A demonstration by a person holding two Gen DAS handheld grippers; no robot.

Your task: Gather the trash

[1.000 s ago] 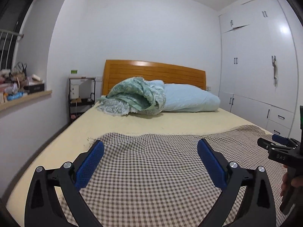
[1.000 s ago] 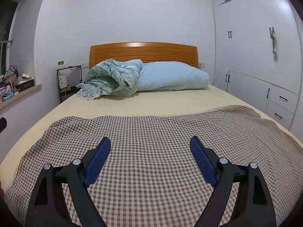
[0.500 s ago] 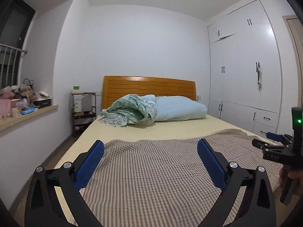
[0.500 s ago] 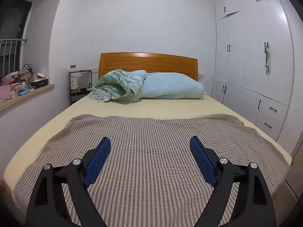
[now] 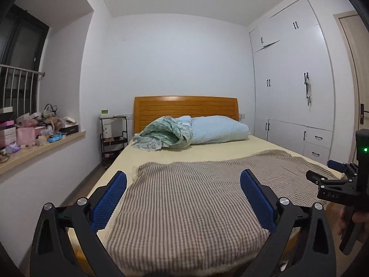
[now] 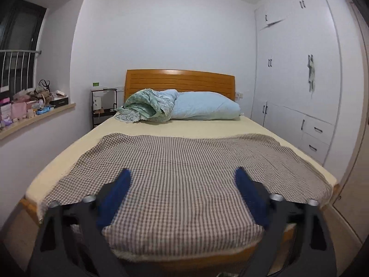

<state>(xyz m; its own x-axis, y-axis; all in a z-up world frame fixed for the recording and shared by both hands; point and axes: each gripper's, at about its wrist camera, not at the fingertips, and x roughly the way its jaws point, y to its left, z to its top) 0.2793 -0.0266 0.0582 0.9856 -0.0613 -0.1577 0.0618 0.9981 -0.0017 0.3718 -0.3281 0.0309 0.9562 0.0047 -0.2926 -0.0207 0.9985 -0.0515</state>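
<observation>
No trash item shows on the bed in either view. My left gripper (image 5: 183, 198) is open and empty, held above the foot of the bed over a brown checked blanket (image 5: 196, 196). My right gripper (image 6: 182, 196) is open and empty too, above the same blanket (image 6: 184, 161). The right gripper also shows at the right edge of the left wrist view (image 5: 327, 170), held in a hand. A windowsill (image 5: 43, 147) at the left is piled with boxes, bags and wrappers.
The bed (image 6: 207, 127) has a wooden headboard (image 6: 180, 80), a green quilt (image 6: 145, 106) and a blue pillow (image 6: 205, 106). A black shelf cart (image 5: 113, 138) stands left of the headboard. White wardrobes (image 5: 299, 92) line the right wall. Floor runs along both sides of the bed.
Both grippers have pulled back from over the bed towards its foot and risen, so more of the room, the windowsill and the bed frame now show. Both stayed open.
</observation>
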